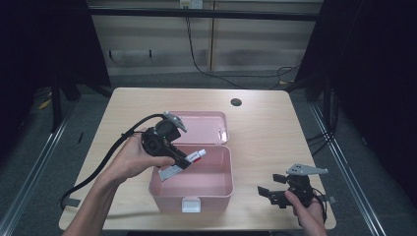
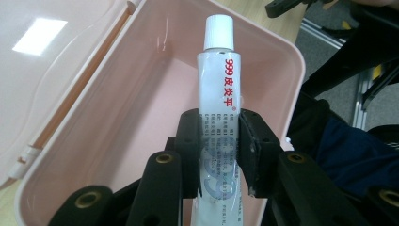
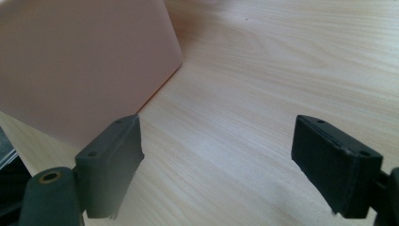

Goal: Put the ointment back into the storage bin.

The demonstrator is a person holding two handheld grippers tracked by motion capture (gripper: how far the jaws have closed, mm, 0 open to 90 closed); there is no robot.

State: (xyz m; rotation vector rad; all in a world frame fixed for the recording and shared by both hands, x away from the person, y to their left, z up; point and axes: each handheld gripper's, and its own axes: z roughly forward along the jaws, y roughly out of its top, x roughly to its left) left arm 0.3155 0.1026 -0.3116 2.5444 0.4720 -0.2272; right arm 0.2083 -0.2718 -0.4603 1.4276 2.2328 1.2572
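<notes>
A white ointment tube [image 2: 219, 80] with red lettering and a white cap is clamped between the jaws of my left gripper [image 2: 220, 141]. In the high view the left gripper [image 1: 178, 158] holds the tube [image 1: 195, 157] above the open pink box [image 1: 223, 189], cap pointing right. The box's lid [image 1: 206, 125] lies flat behind it, and its inside [image 2: 141, 117] looks bare. My right gripper [image 1: 271, 187] rests low over the table right of the box, jaws wide apart. In the right gripper view the right gripper [image 3: 216, 160] has bare wood between its jaws and the box wall [image 3: 84, 61] at left.
The wooden table [image 1: 265, 132] has a dark round hole [image 1: 236, 102] near its far edge. A white latch [image 1: 191, 204] sits on the box's front wall. Cables trail from both grippers off the table's sides. Dark floor and rails surround the table.
</notes>
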